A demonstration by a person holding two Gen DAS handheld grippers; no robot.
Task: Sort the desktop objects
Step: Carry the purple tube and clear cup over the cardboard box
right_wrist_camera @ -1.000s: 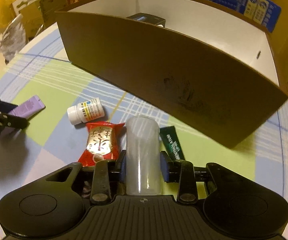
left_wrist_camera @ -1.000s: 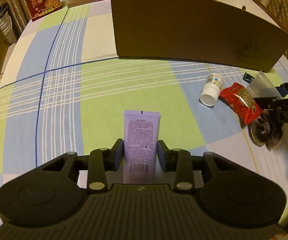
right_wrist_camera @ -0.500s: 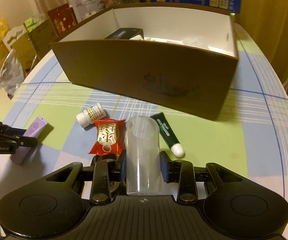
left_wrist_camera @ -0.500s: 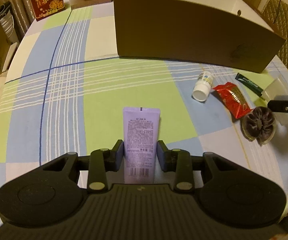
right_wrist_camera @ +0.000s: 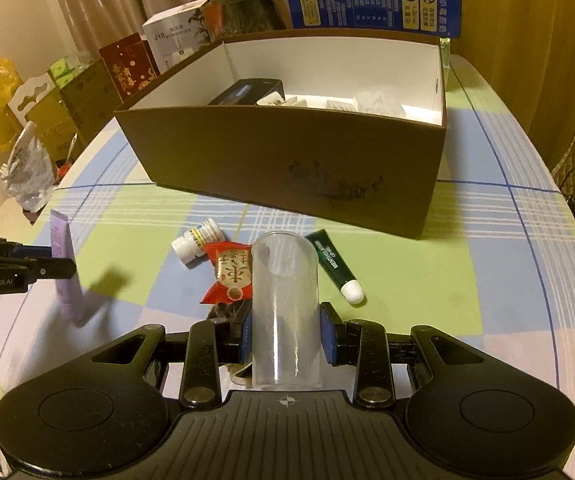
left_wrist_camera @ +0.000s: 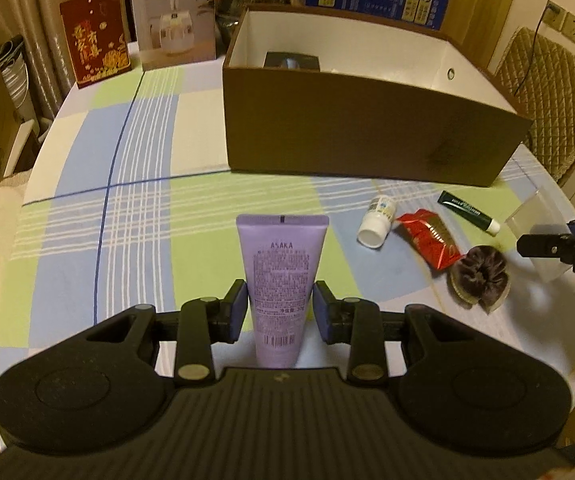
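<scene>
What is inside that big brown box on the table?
Inside the brown box, which is white within, lie a dark rectangular case near its far left corner and some pale, whitish packets along the floor. The near wall hides the front part of the floor, so anything there stays unseen.

Matt and glossy surfaces on a cloth-covered worktop

Matt cardboard box, smooth purple plastic tube, clear plastic cup, shiny foil packet.

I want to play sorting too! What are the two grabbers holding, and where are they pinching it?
The left gripper pinches the purple tube near its lower end. The right gripper pinches the clear plastic cup around the middle of its sides.
</scene>
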